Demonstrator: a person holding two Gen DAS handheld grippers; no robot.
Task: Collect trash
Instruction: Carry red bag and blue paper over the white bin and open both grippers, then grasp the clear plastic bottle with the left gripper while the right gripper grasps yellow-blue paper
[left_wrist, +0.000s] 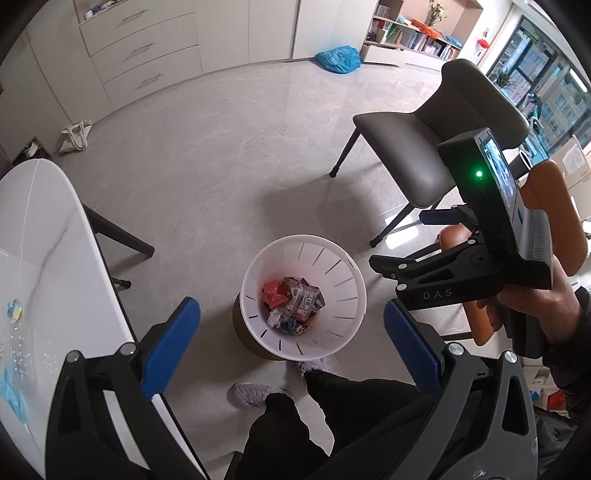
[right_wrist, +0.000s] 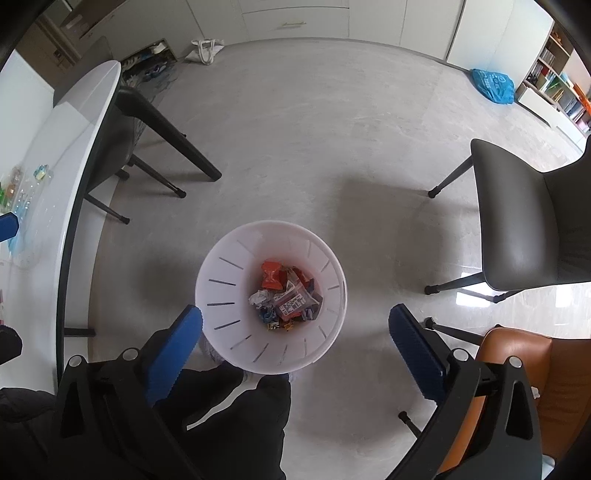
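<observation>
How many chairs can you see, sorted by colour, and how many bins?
Grey chair: 1
Orange-brown chair: 1
White bin: 1
Total: 3

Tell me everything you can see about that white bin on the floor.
The white bin is round, looks like plastic and has thin slits around its flaring wall. It stands upright on the grey floor, open-topped, beside the white table. It holds crumpled wrappers, orange, white and dark, only at the bottom. The person's shoes stand close by.
</observation>
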